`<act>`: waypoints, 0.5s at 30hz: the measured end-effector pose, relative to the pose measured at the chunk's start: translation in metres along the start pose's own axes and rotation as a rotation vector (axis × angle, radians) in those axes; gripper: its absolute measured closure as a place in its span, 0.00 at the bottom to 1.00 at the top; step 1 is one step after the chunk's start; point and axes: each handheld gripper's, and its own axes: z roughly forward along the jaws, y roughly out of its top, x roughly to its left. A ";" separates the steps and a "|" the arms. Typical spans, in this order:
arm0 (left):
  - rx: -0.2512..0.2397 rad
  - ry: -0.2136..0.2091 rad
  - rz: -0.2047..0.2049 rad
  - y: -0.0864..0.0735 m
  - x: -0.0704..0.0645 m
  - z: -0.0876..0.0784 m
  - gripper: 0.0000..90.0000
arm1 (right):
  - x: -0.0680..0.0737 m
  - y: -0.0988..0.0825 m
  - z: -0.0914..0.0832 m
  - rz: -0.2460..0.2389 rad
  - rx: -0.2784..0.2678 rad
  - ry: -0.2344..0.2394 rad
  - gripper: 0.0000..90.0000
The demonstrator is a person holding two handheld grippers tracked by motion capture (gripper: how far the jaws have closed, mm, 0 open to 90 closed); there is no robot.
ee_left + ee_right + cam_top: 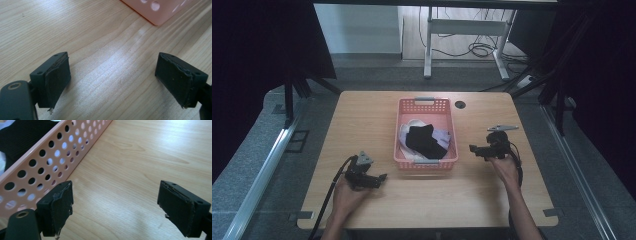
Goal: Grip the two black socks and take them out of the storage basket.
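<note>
A pink perforated basket [402,131] stands in the middle of the wooden table [362,120]. Inside it a black garment [426,141] lies on top of white and pale lilac cloth [443,135]. My left gripper [382,178] rests low at the table's front left, just left of the basket's near corner [155,12], open, with bare wood between its jaws. My right gripper [473,148] hovers right of the basket, pointing at its side wall [45,162], open and holding nothing. The black garment [22,135] shows over the wall's rim.
A small metal tool [503,128] lies on the table behind my right hand. A dark cable hole [460,104] sits near the far edge. Beyond the table stand a white desk frame [464,30] and loose floor cables [482,49].
</note>
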 end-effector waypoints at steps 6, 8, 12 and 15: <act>0.000 0.000 0.000 0.000 0.000 0.000 0.14 | 0.004 0.002 0.001 -0.006 -0.006 0.008 0.12; 0.000 0.000 0.000 0.000 0.000 0.000 0.14 | 0.005 0.002 0.001 -0.010 -0.005 0.007 0.11; 0.000 0.000 0.000 0.000 0.000 0.000 0.14 | 0.007 0.002 0.002 -0.012 0.004 0.009 0.11; 0.000 0.000 0.000 0.000 0.000 0.000 0.14 | 0.008 0.002 0.002 -0.016 0.007 0.014 0.11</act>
